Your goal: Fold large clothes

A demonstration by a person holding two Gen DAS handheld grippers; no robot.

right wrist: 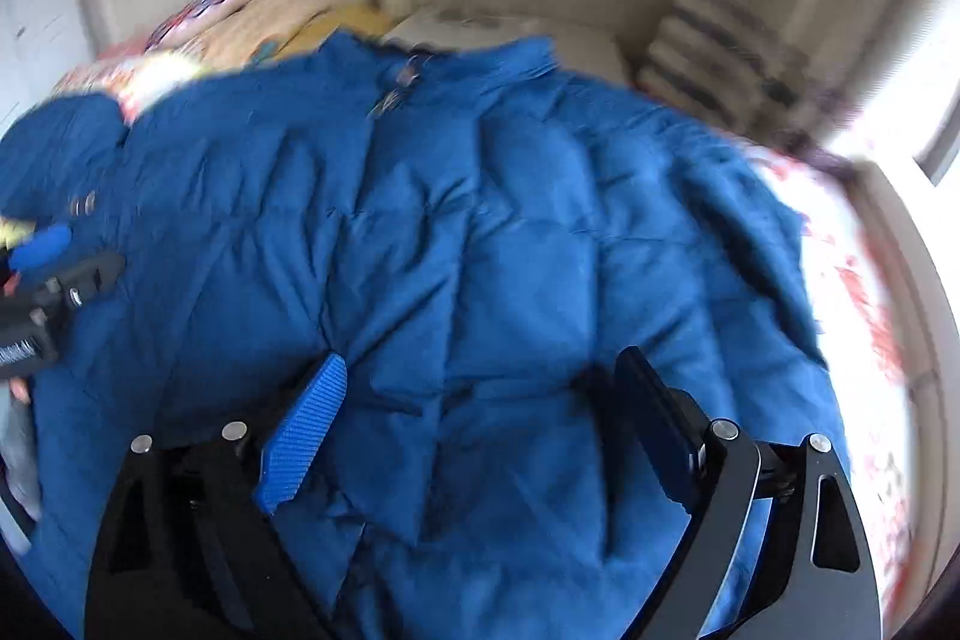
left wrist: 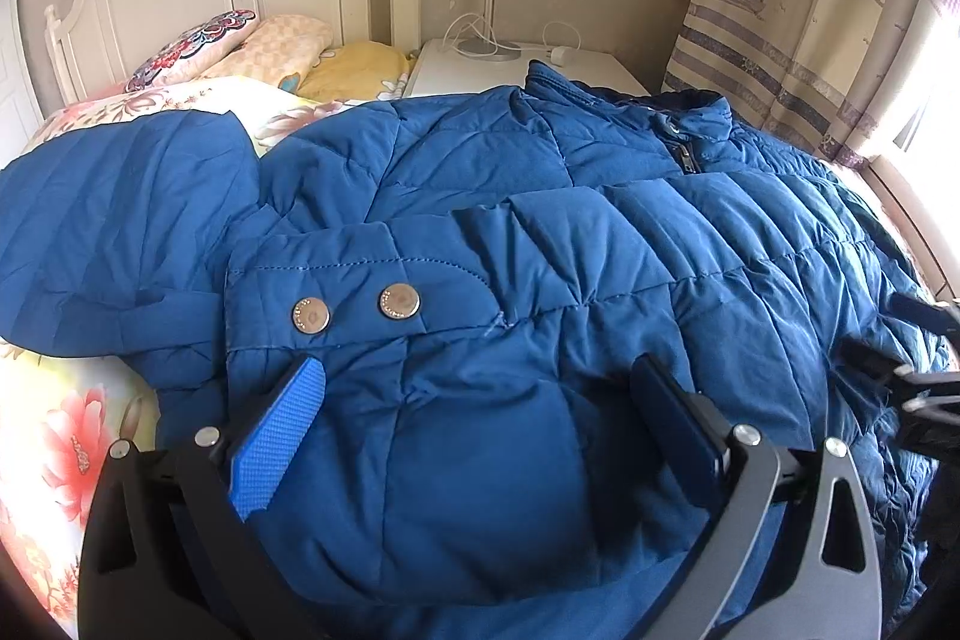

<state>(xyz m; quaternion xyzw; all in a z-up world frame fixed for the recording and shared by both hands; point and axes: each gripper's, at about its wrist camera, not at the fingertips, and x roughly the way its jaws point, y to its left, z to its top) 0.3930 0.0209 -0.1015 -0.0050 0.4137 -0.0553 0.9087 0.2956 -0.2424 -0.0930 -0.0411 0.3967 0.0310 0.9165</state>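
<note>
While the blue padded jacket (left wrist: 540, 232) is lying spread across the bed (left wrist: 72, 430), both my left jaws (left wrist: 480, 388) and right jaws (right wrist: 480, 382) are hovering spread, gripping nothing; I should be pinching a firm hem edge, not puffy filling.

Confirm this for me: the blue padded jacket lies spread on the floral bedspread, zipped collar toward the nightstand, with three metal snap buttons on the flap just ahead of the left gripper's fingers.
Not three. The left wrist view shows two metal snap buttons on that flap. The rest stands: the blue padded jacket lies spread on the floral bedspread, zipped collar toward the nightstand, just ahead of the left gripper.
</note>
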